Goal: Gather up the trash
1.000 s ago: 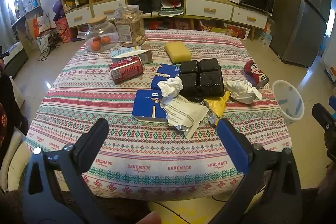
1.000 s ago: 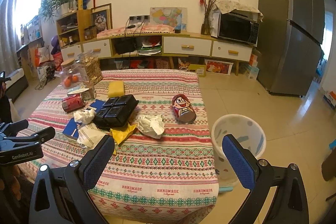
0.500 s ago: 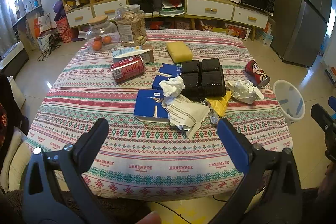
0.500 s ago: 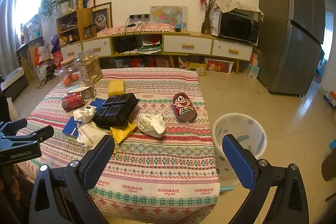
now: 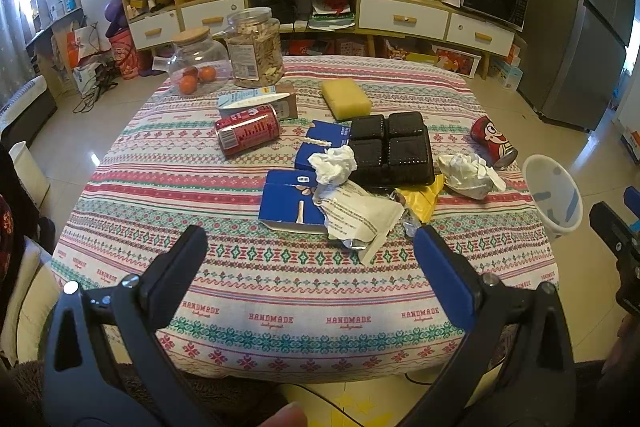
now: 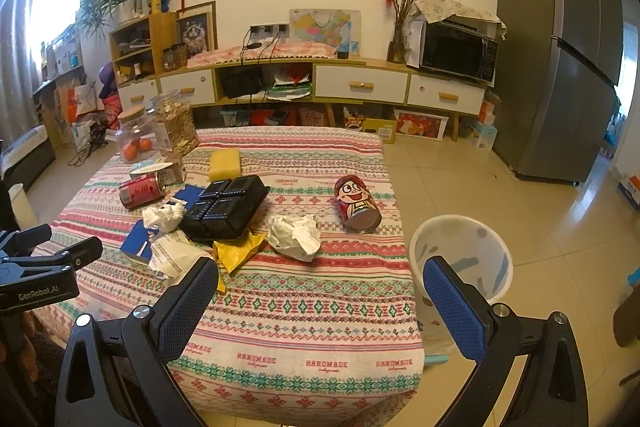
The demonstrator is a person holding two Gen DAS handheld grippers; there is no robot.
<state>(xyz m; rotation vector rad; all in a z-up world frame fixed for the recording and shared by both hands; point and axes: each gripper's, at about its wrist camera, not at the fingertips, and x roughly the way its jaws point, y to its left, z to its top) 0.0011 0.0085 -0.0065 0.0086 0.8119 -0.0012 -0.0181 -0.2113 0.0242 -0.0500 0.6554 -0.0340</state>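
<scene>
At mid-frame on the patterned surface point(image 5: 248, 267) printed "HANDMADE", red soda can point(image 5: 247, 131) on its side, long axis slanting lower left to upper right, crumpled tissue point(image 5: 334, 165), cartoon can point(image 6: 357, 205) base toward camera, white bin point(image 6: 464, 259) lower right, left tongs point(image 5: 310, 257) wide, empty, right tongs point(image 6: 320, 291) wide, empty.

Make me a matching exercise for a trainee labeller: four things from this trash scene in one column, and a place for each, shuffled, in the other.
Things:
1. red soda can
2. black tray
3. white bin
4. oranges

Places:
A. on the floor beside the table
B. inside a cork-lidded glass jar
C. lying on its side by a small carton
D. table centre, just in front of the yellow sponge

Pairs: 1-C, 2-D, 3-A, 4-B
</scene>
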